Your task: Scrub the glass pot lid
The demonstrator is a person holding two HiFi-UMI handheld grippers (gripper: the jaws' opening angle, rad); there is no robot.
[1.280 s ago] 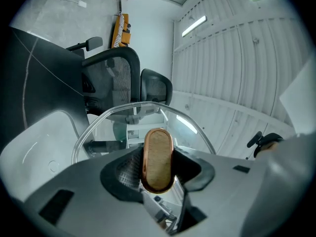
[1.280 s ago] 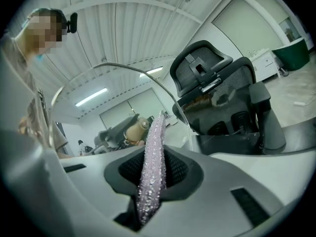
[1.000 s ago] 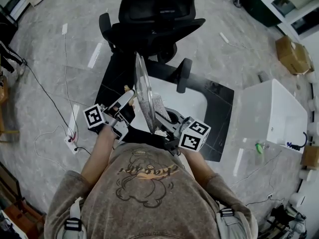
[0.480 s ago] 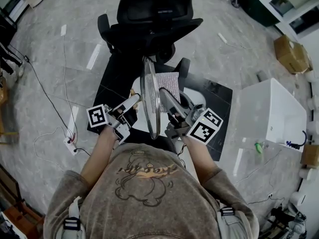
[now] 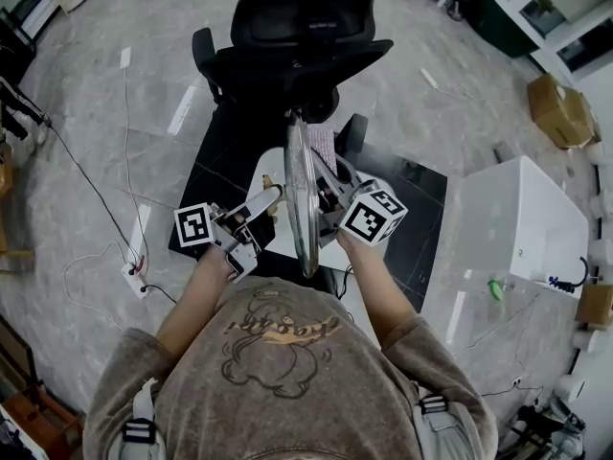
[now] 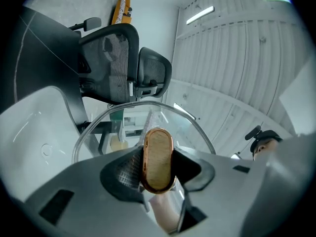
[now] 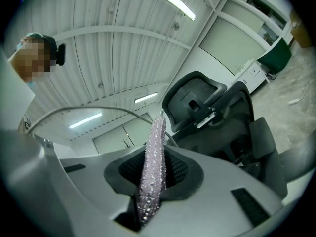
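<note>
Lid: the glass pot lid (image 5: pixel 303 209) was held up on edge in the air, on the person's side of the black office chair (image 5: pixel 302 41) and just short of its seat. From above it showed as little more than a thin rim.

Left gripper: the left gripper (image 5: pixel 268 197) was clamped on the lid's oval, copper-rimmed knob (image 6: pixel 157 158), with a pad pressed to each side. It carried the lid from the face turned away from the chair's right armrest.

Right gripper: the right gripper (image 5: pixel 330 182) was pinched tight on a glittery scrub cloth (image 7: pixel 152 172). The cloth stood up from the jaws as a narrow strip, pointing toward the chair's backrest.

Cloth and glass: the cloth lay close against the lid's far face near the upper rim, the part nearest the chair. I could not say for sure that it was touching.

Underneath: a white surface (image 5: pixel 271 164) sat on a dark mat in front of the chair, below the lid.

Progress: I'd judge the scrubbing to be under way, with lid and cloth both in hand and brought together. The glass looked clear with no suds, so I could not tell how much had been covered. As far as anyone could see, the knob side and the lower rim remained, and then setting the lid down.
</note>
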